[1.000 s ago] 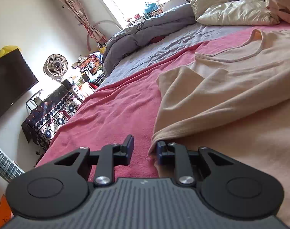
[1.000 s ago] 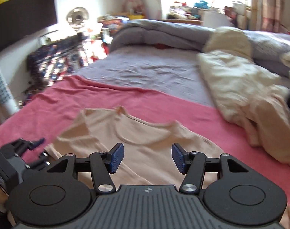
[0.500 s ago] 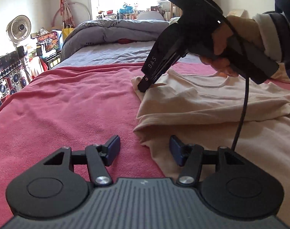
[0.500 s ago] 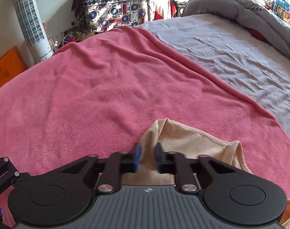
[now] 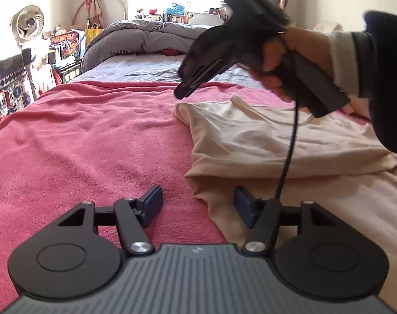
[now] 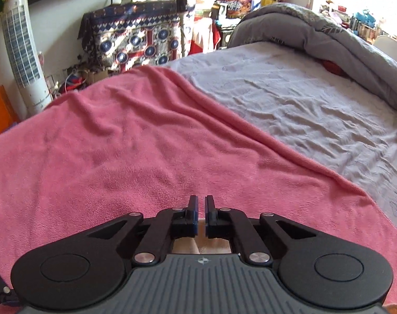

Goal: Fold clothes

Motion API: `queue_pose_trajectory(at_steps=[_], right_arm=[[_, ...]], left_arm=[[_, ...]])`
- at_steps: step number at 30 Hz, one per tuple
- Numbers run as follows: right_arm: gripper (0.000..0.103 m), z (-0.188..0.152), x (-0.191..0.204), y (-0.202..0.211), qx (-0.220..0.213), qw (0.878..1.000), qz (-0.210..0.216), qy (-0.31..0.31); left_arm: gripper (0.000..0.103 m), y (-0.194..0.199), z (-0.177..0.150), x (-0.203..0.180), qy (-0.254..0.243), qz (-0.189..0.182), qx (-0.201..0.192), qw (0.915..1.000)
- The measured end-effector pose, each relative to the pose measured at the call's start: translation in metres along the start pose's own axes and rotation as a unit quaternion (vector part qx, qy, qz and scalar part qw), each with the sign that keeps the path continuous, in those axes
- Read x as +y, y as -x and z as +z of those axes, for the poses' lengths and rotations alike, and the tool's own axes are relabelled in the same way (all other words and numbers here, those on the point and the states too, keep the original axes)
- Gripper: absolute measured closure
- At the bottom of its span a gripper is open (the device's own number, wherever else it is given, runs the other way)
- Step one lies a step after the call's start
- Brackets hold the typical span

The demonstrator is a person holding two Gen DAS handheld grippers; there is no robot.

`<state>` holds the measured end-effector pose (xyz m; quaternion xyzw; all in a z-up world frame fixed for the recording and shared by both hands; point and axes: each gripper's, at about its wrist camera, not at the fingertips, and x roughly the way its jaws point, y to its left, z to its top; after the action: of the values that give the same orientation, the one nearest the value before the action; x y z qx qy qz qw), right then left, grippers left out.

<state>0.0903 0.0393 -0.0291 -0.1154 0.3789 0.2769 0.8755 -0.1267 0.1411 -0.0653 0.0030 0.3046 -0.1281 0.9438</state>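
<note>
A beige T-shirt (image 5: 263, 141) lies on the pink blanket (image 5: 93, 141), its left sleeve folded in over the body. My left gripper (image 5: 198, 205) is open, low over the blanket, with the shirt's left edge between its fingers. My right gripper (image 5: 182, 93) is seen from the left wrist view, lifted above the shirt's shoulder, with no cloth hanging from it. In the right wrist view its fingers (image 6: 201, 209) stand almost closed with a narrow gap, and a sliver of beige cloth (image 6: 214, 243) shows below them.
The pink blanket (image 6: 120, 144) covers the near half of the bed; a grey sheet (image 6: 303, 99) and a rolled grey duvet (image 6: 316, 34) lie beyond. A tower fan (image 6: 20, 49), a patterned covered table (image 6: 135, 39) and clutter stand along the far wall.
My right gripper has closed at the shirt's sleeve corner and then lifted up and away from it. My left gripper has opened wider and swung to face along the shirt's left edge.
</note>
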Motion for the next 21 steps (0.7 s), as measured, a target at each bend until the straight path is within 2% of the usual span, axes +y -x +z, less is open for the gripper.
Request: queue_pose_trajectory(at_steps=[2,4,6,8,10,12,14,16,19,21], right_arm=[[0.090,-0.008,-0.023,0.045,-0.031,0.999,-0.006,-0.017],[0.067,-0.027,-0.050,0.102,-0.068,0.997,-0.029,-0.033],[0.061,-0.059,-0.073,0.151,-0.083,0.993,-0.077,-0.040],[0.061,-0.097,-0.095,0.196,-0.083,0.986,-0.136,-0.043],[0.061,-0.140,-0.113,0.222,-0.054,0.980,-0.180,-0.059],[0.061,-0.180,-0.126,0.232,-0.022,0.976,-0.197,-0.085],[0.061,-0.211,-0.132,0.233,-0.004,0.971,-0.211,-0.109],[0.061,-0.233,-0.129,0.225,0.004,0.969,-0.215,-0.125],[0.061,-0.260,-0.125,0.214,0.011,0.966,-0.214,-0.147],[0.061,-0.271,-0.123,0.206,0.008,0.965,-0.205,-0.160]], left_arm=[[0.040,0.006,0.002,0.017,0.051,-0.014,-0.022,0.9983],[0.040,0.016,0.008,0.039,0.105,-0.013,-0.053,0.9930],[0.040,0.024,0.016,0.057,0.148,-0.007,-0.078,0.9859],[0.040,0.026,0.033,0.066,0.148,-0.009,-0.084,0.9854],[0.039,0.024,0.055,0.061,0.100,-0.029,-0.084,0.9910],[0.035,0.007,0.075,0.044,0.025,-0.037,-0.072,0.9964],[0.035,-0.014,0.092,0.022,-0.051,-0.036,-0.055,0.9965],[0.035,-0.036,0.103,0.005,-0.100,-0.034,-0.027,0.9940],[0.035,-0.065,0.111,-0.002,-0.125,-0.037,0.017,0.9913],[0.035,-0.080,0.112,0.000,-0.113,-0.045,0.044,0.9915]])
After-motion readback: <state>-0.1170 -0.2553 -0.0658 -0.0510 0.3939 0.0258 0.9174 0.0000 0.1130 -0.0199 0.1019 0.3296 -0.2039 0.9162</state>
